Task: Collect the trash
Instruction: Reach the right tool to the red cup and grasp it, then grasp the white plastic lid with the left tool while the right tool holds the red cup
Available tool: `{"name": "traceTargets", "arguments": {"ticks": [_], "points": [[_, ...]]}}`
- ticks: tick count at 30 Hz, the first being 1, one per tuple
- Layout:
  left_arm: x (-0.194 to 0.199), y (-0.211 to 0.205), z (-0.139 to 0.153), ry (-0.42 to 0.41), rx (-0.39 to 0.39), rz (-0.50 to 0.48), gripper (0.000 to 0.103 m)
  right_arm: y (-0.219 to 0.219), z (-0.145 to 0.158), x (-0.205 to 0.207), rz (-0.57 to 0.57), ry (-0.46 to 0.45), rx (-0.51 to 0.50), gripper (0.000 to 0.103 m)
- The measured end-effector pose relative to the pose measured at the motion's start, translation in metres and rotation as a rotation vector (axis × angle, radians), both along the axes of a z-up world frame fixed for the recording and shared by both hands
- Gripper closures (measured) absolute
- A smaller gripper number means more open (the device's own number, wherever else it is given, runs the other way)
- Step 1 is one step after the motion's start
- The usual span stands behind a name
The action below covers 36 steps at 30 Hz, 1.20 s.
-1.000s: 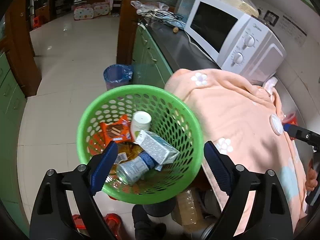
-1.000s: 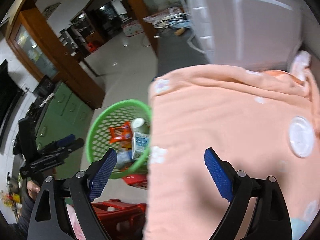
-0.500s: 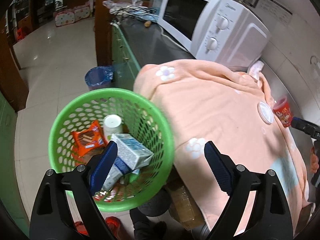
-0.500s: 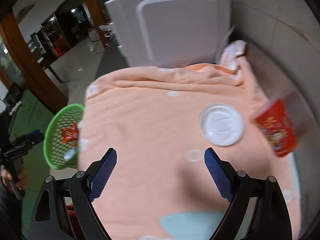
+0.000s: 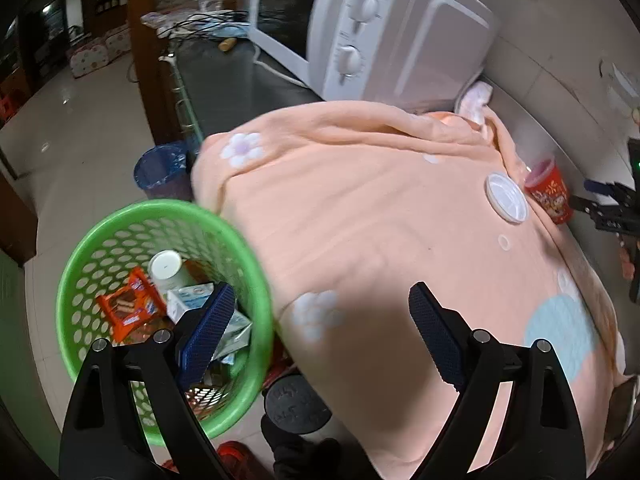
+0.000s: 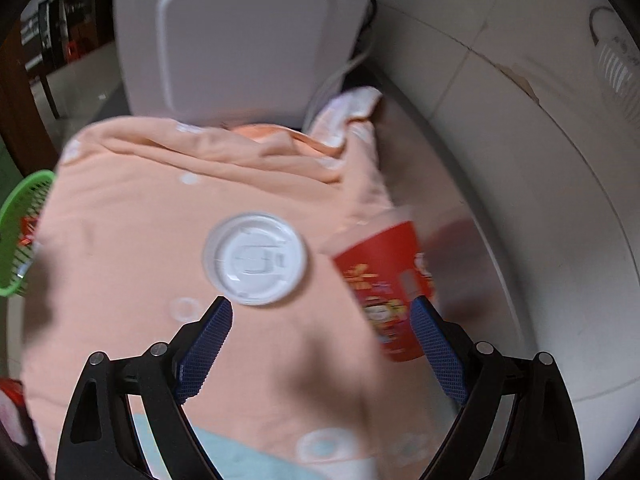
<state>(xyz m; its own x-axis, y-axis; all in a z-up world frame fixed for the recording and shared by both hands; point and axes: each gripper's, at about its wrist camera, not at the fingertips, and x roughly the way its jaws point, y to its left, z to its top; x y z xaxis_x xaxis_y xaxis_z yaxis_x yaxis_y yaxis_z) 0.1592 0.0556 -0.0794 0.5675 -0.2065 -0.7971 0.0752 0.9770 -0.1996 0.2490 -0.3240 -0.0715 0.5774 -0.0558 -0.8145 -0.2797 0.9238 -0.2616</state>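
Note:
A green perforated basket (image 5: 120,220) holds an orange snack wrapper (image 5: 128,308), a white cup (image 5: 166,266) and a milk carton (image 5: 188,300); its rim shows in the right wrist view (image 6: 16,216). A red paper cup (image 6: 384,288) stands at the edge of a peach blanket (image 6: 140,240), beside a white plastic lid (image 6: 256,258) lying on it. Cup (image 5: 548,196) and lid (image 5: 506,198) also show in the left wrist view. My right gripper (image 6: 320,344) is open just short of lid and cup. My left gripper (image 5: 320,328) is open and empty over the basket's edge.
A white microwave (image 5: 360,28) stands on the dark counter (image 5: 224,80) behind the blanket. A blue-lined bin (image 5: 160,168) stands on the floor. A tiled wall (image 6: 520,120) rises right of the cup. A red stool (image 5: 236,456) sits below the basket.
My right gripper has swung from the basket to the lid and red cup, closing in on them. My left gripper has shifted right, so the basket sits further left.

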Motion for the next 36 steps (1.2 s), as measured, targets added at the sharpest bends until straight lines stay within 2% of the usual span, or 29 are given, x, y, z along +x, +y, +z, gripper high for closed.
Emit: {"name": "traceTargets", "arguments": {"ticks": [9,22,27,31,36], "points": [[0.023,-0.038,0.0,0.009,0.026,-0.077,0.015,-0.021,-0.026,0.03,-0.007,0.048,-0.085,0.016],[0.045,-0.086,-0.006,0.029,0.036,-0.171,0.015,-0.016,-0.047,0.062,0.038,0.074,-0.194,0.016],[0.053,-0.102,-0.006,0.032,0.037,-0.203,0.015,-0.017,-0.048,0.067,0.02,0.064,-0.212,0.028],[0.061,-0.122,-0.004,0.017,0.043,-0.246,0.015,-0.016,-0.043,0.065,0.008,0.064,-0.217,0.029],[0.073,-0.152,0.001,-0.014,0.033,-0.315,0.009,-0.017,-0.025,0.045,-0.008,0.042,-0.16,0.029]]}}
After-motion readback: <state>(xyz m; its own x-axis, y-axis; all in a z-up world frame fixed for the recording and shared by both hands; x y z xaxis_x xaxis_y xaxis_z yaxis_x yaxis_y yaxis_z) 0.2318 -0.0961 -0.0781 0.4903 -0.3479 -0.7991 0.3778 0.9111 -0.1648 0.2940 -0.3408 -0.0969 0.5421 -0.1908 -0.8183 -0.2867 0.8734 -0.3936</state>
